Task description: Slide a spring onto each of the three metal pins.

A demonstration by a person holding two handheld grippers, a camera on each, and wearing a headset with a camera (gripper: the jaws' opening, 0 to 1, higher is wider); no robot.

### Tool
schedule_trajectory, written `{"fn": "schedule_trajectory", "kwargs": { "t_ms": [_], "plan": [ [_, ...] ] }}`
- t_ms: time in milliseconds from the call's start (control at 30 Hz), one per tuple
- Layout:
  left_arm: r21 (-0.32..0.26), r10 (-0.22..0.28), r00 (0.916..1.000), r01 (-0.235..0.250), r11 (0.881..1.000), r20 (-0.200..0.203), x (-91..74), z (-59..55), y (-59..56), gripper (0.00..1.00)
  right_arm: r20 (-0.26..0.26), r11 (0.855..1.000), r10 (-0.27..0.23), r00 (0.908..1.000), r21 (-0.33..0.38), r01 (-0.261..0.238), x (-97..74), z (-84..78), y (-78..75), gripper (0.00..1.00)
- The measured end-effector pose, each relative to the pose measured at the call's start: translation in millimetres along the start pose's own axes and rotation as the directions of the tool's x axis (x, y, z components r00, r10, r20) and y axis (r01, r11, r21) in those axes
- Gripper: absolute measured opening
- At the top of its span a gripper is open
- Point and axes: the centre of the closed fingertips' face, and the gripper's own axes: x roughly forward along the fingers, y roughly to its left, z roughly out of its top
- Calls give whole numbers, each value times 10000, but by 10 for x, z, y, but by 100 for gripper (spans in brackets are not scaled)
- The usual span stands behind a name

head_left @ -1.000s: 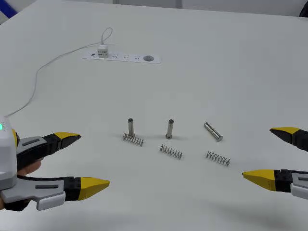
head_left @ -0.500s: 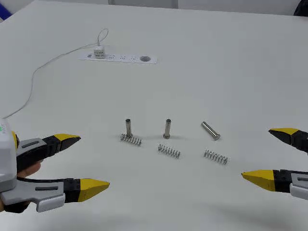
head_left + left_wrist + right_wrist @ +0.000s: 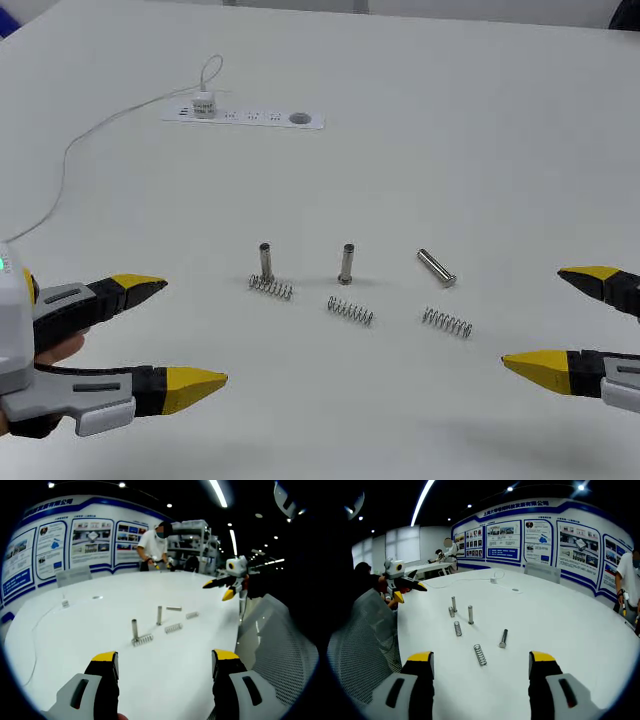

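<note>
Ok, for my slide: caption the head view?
Open left gripper and right gripper flank three springs, two upright pins, one fallen pin.

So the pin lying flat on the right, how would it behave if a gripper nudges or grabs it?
The lying pin is a smooth round shaft on a flat table, so a sideways nudge would probably roll it, likely in an arc since one end looks wider. Polished metal may slip between jaws. It looks rigid.
</note>
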Motion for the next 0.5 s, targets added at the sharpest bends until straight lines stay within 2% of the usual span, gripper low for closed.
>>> {"fn": "schedule_trajectory", "kwargs": {
  "t_ms": [500],
  "plan": [
    [-14,124,9999,-124,9999,119,-12,19,9,77,5,9999,79,10000,88,-79,23,69,-26,77]
  ]
}}
